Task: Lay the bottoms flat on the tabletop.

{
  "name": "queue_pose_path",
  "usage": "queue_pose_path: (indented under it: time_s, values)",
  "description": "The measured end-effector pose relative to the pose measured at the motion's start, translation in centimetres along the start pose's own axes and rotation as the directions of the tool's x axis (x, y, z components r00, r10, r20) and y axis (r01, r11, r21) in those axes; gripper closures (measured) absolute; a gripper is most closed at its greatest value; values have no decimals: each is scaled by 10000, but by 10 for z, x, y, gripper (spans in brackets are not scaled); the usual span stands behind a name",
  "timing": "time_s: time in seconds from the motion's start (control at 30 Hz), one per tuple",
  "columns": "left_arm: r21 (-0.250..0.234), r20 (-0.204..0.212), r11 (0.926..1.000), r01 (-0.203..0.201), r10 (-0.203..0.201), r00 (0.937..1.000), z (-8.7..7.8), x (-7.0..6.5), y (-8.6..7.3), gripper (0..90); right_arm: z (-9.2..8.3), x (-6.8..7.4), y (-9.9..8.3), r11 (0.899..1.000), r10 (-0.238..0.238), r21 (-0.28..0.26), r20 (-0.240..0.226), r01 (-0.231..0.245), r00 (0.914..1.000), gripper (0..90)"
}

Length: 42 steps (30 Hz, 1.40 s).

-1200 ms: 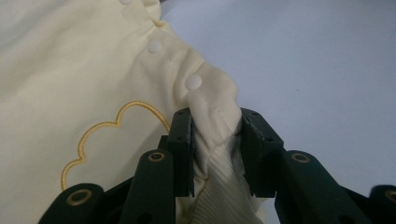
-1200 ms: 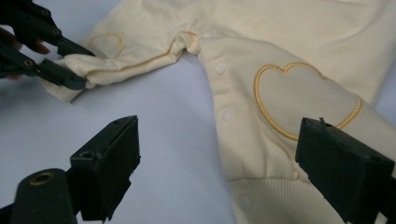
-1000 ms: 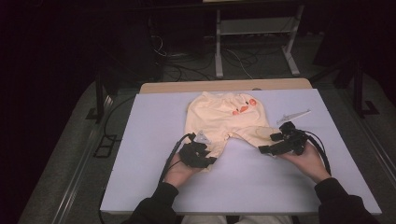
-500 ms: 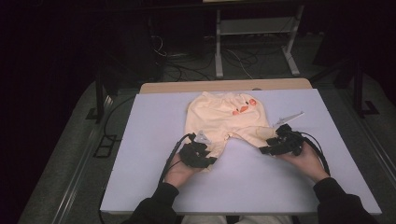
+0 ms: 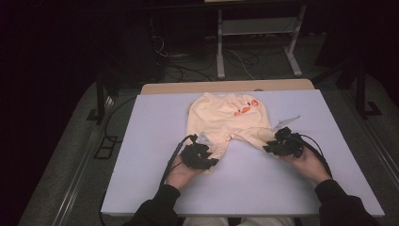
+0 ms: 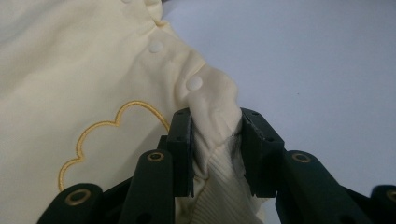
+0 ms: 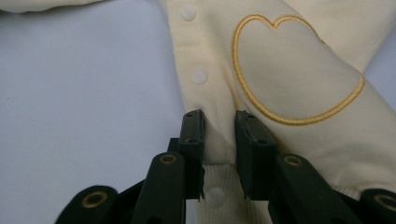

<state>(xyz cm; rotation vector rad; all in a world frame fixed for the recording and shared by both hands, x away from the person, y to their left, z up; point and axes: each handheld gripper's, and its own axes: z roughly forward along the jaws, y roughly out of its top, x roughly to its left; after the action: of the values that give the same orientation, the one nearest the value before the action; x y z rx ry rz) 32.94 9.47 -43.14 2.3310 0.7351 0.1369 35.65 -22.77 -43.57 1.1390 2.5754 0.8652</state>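
Lay flat at the center of the high view: pale yellow baby pants [image 5: 228, 120] on the white table [image 5: 141, 141], waistband toward the top, 2 legs toward the bottom. Left tongs [image 6: 215, 149] clamped on bunched cloth at the ribbed cuff of 1 leg, lower center of the left gripper view. Right tongs [image 7: 219, 154] pinched on the other leg's snap-buttoned edge just above its cuff, beside an embroidered heart [image 7: 292, 79].

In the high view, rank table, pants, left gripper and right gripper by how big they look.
1. table, by far the largest.
2. pants, pale yellow, spread flat across its middle.
3. left gripper and right gripper: they look about alike, so no ranking between them.
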Motion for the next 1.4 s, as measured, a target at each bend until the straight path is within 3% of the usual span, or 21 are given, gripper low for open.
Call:
queue_pose_path:
  time_s: [0.13,0.23,0.37,0.53,0.7,0.87,1.2,1.4]
  values:
    - [-6,11,10000,25,-25,10000,0,0,0,655,-2,-3,2,9987,510,76,-310,-507,9982,765]
    - [-2,9,10000,22,-22,10000,-1,1,0,655,-4,-4,3,9951,992,151,-972,-982,9903,782]
    - [-121,19,9999,109,-109,9999,-3,1,0,656,-8,6,7,9931,1170,293,-1658,-1137,9792,789]
    - [-155,87,9998,133,-131,9999,-6,2,-1,656,-7,22,11,9860,1651,641,-2538,-1537,9531,790]
    - [-267,178,9995,154,-149,9997,-9,2,-2,656,-2,34,13,9842,1726,857,-2753,-1546,9457,790]
    - [-179,326,9998,71,-65,9994,-12,0,-2,658,-5,37,11,9853,1680,819,-2979,-1502,9397,789]
    - [254,991,9997,20,-46,9951,-18,-3,-4,657,-9,42,5,9855,1638,978,-3313,-1389,9292,788]
    - [549,1189,9984,-107,41,9929,-18,-7,-6,652,-11,50,4,9858,1564,1130,-3445,-1245,9256,787]
